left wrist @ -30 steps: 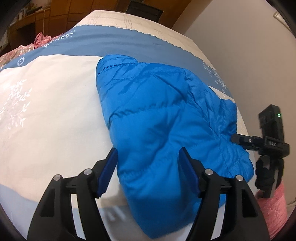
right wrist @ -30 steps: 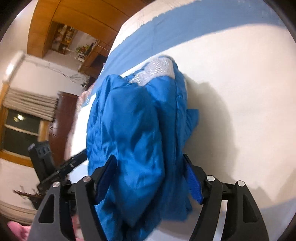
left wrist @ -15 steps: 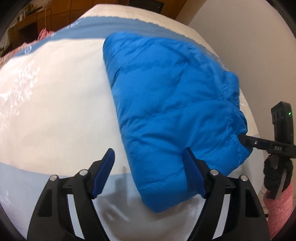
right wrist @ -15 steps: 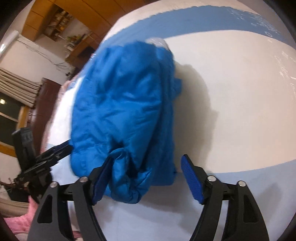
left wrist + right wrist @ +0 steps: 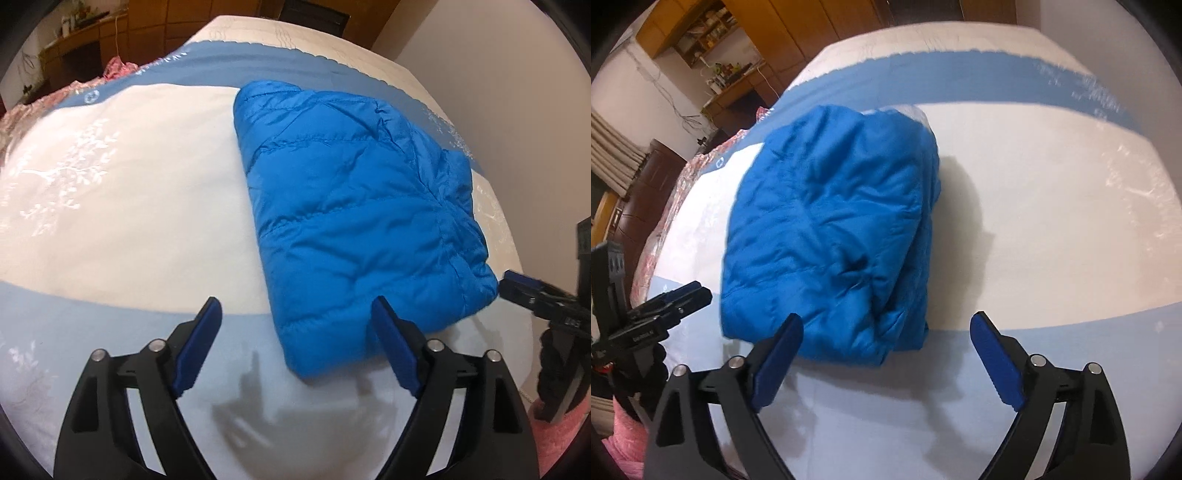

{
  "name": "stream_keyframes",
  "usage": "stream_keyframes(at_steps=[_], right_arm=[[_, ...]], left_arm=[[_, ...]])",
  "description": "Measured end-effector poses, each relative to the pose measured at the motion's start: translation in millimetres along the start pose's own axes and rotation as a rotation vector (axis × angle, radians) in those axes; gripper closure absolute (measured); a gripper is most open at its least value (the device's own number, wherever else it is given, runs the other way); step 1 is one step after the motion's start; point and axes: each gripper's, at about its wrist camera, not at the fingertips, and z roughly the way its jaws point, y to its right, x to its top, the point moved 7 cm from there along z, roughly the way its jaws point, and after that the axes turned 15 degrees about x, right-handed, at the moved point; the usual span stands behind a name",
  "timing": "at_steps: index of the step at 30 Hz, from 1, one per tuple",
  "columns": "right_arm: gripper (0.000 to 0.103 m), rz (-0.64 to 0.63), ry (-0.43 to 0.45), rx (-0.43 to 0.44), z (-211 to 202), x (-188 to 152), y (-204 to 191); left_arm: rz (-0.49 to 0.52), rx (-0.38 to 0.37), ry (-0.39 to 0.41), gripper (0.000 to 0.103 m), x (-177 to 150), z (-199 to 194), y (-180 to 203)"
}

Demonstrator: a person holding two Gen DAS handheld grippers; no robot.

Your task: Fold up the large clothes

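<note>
A bright blue quilted jacket (image 5: 362, 221) lies folded in a compact block on the bed; in the right wrist view the jacket (image 5: 827, 236) shows a silvery lining at its far edge. My left gripper (image 5: 297, 310) hovers over the jacket's near corner, jaws opening, and its pads do not touch the fabric. My right gripper (image 5: 886, 319) hangs just short of the jacket's near edge, jaws opening wide with nothing between them. Each gripper shows in the other's view: the right gripper (image 5: 535, 291) beside the jacket's right corner, the left gripper (image 5: 676, 295) at its left.
The bedspread (image 5: 129, 221) is white with blue bands and pale leaf patterns. Pink patterned cloth (image 5: 118, 70) lies at the bed's far left edge. A plain wall (image 5: 517, 110) runs along the right side. Wooden cabinets (image 5: 701, 33) stand beyond. A black-gloved hand (image 5: 554, 369) holds the right gripper.
Both grippers have pulled back from the jacket and their jaws have widened. The jacket's near end no longer sits between the fingers; it rests flat on the bed.
</note>
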Motion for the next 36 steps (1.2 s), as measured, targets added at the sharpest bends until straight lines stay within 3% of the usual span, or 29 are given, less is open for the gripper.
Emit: stream_keyframes(at_steps=[5, 9, 13, 24, 36], right_arm=[[0.008, -0.05, 0.017, -0.042, -19, -9, -29], [0.006, -0.066, 0.005, -0.024, -28, -24, -42], [0.004, -0.097, 0.02, -0.048, -40, -35, -54], [0.004, -0.107, 0.033, -0.067, -72, -59, -61], [0.004, -0.108, 0.047, -0.081, -86, -72, -63]], left_arm=[[0.007, 0.067, 0.037, 0.013, -15, -30, 7], [-0.029, 0.105, 0.097, 0.011, -25, -55, 10], [-0.027, 0.109, 0.076, 0.011, -36, -69, 13], [-0.032, 0.162, 0.116, 0.011, -65, -115, 20], [-0.031, 0.195, 0.142, 0.011, -81, -135, 26]])
